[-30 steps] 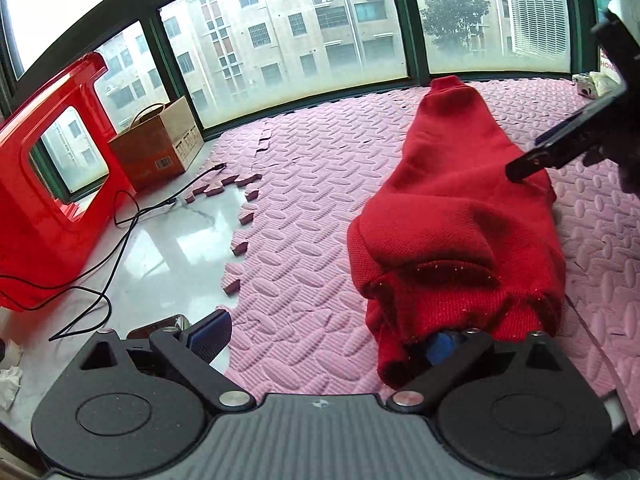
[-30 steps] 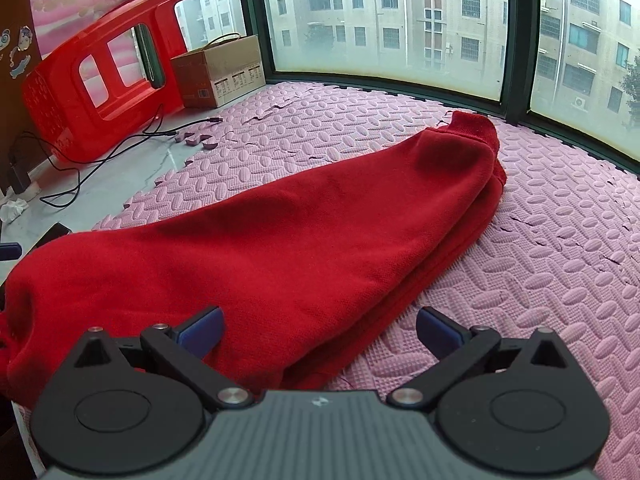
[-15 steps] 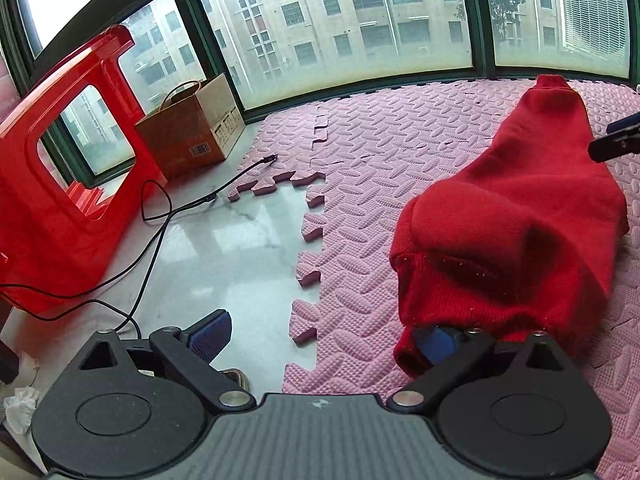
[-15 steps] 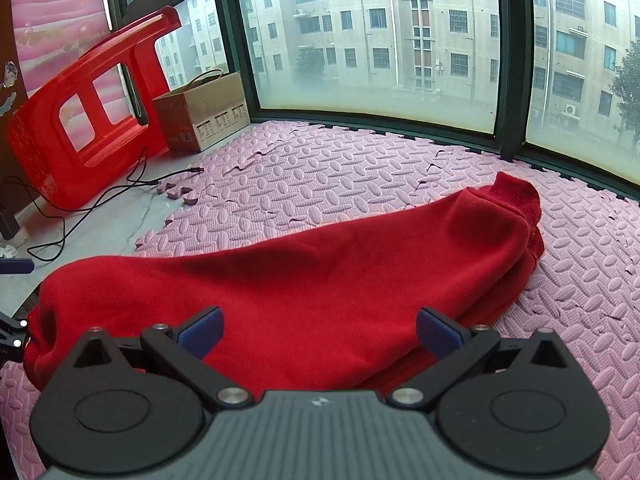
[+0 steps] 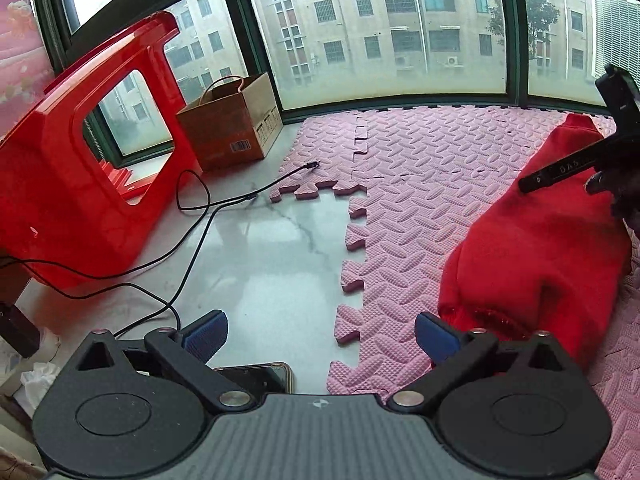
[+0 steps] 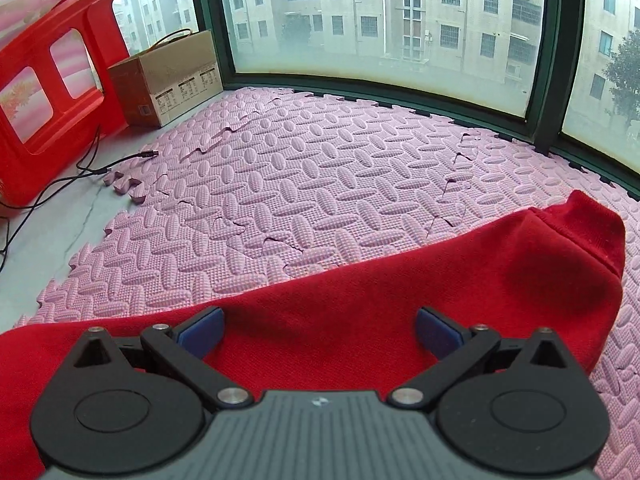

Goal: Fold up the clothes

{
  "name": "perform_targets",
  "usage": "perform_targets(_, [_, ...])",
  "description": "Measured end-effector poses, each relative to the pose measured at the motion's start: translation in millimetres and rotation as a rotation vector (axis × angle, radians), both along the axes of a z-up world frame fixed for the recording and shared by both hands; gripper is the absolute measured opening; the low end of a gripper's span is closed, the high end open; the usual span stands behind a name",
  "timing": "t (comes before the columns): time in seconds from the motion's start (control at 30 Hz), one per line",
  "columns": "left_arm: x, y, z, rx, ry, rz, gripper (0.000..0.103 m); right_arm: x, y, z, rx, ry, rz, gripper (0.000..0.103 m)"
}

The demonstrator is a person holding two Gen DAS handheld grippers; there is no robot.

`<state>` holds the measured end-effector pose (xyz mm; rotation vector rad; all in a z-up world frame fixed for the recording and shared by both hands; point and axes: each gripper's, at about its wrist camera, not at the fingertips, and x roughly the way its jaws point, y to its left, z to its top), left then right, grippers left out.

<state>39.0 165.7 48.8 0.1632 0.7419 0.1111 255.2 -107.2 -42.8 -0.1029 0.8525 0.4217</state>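
A red knit garment (image 5: 548, 240) lies folded lengthwise on the pink foam mat (image 5: 416, 184). In the left wrist view it is at the right, its ribbed hem just beyond my right finger. My left gripper (image 5: 320, 334) is open and empty, over the mat's edge and the bare floor. My right gripper (image 6: 320, 330) is open and empty, just above the middle of the garment (image 6: 440, 280); the garment's far end lies to the right. The right gripper's black body (image 5: 580, 160) shows over the garment in the left wrist view.
A red plastic stool (image 5: 80, 168) lies tipped on the white marble floor (image 5: 264, 264) at the left. A cardboard box (image 5: 232, 128) stands by the window. Black cables (image 5: 192, 216) cross the floor. A phone (image 5: 256, 376) lies under my left gripper.
My left gripper has let go of the garment's hem and moved left, off the garment. My right gripper has moved forward and lower over the garment.
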Motion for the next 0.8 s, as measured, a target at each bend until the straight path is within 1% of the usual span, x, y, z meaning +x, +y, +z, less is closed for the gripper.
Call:
perform_targets(0.07, [-0.6, 2.2, 9.6, -0.035, -0.024, 0.017, 0.102, -3.3, 2.6, 3.2, -0.011, -0.016, 0.007, 0.103])
perform_targets(0.13, [0.4, -1.5, 17.6, -0.093, -0.040, -0.003, 0.102, -10.8, 1.5, 9.7, 0.012, -0.017, 0.024, 0.103])
perform_targets(0.2, [4.4, -13.0, 20.1, -0.130, -0.043, -0.046, 0.103, -19.2, 1.0, 15.6, 0.032, -0.018, 0.043, 0.103])
perform_targets(0.4, [22.1, -45.7, 6.4, -0.154, -0.026, -0.121, 0.103, -59.7, 15.3, 21.4, 0.047, -0.010, 0.159, 0.103])
perform_targets(0.47, [26.8, -52.1, -0.1, -0.138, -0.016, -0.139, 0.103, -74.7, 23.6, 22.8, 0.051, -0.014, 0.201, 0.103])
perform_targets(0.57, [35.0, -54.1, -12.8, -0.081, 0.008, -0.127, 0.103, -96.6, 38.6, 24.3, 0.038, -0.045, 0.265, 0.103])
perform_targets(0.6, [37.5, -50.9, -17.6, -0.078, 0.021, -0.115, 0.103, -103.2, 43.1, 24.7, 0.033, -0.056, 0.284, 0.103])
perform_targets(0.73, [42.4, -35.7, -30.2, -0.091, 0.056, -0.062, 0.103, -130.0, 55.4, 25.8, 0.010, -0.121, 0.345, 0.103])
perform_targets(0.8, [42.3, -29.1, -33.2, -0.113, 0.067, -0.048, 0.103, -144.4, 60.6, 26.6, 0.000, -0.155, 0.371, 0.103])
